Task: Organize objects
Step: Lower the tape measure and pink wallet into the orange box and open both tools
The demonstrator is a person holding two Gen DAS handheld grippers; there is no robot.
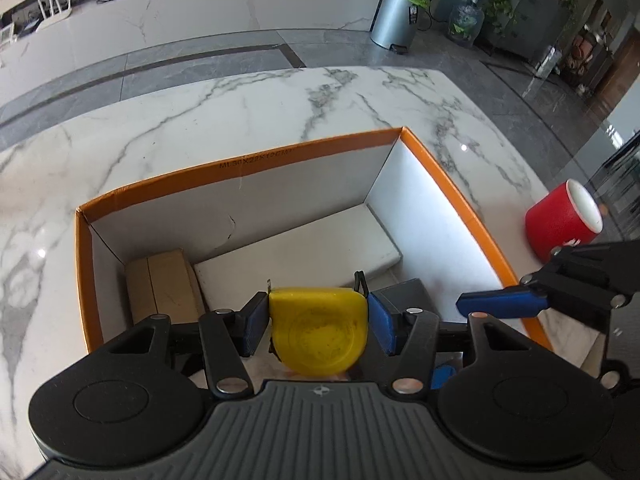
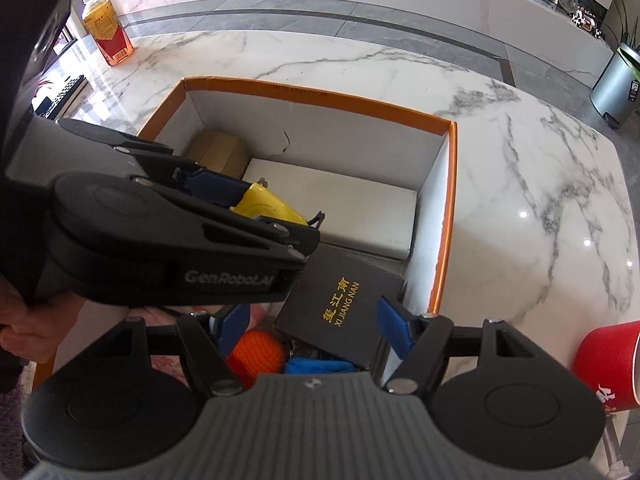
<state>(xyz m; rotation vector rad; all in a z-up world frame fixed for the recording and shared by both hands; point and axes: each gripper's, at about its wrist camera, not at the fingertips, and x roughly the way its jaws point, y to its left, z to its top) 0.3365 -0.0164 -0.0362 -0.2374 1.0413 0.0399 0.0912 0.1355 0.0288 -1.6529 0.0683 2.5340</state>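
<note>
My left gripper [image 1: 318, 312] is shut on a yellow tape measure [image 1: 320, 336] and holds it just above the inside of an orange-rimmed cardboard box [image 1: 240, 168]. The right wrist view shows this left gripper [image 2: 264, 210] from the side, tape measure [image 2: 266, 204] between its blue pads. My right gripper [image 2: 314, 326] stands open low in the box's near right corner, over a black box with gold lettering [image 2: 344, 308]; its pads do not press on it. One blue finger [image 1: 500, 306] of the right gripper shows in the left wrist view.
The box also holds a brown packet [image 2: 218, 148], a flat white box [image 2: 340, 208], an orange knitted ball [image 2: 256, 354] and a blue cloth [image 2: 316, 366]. A red cup [image 1: 560, 224] lies right of the box, a bottle [image 2: 106, 28] stands far left.
</note>
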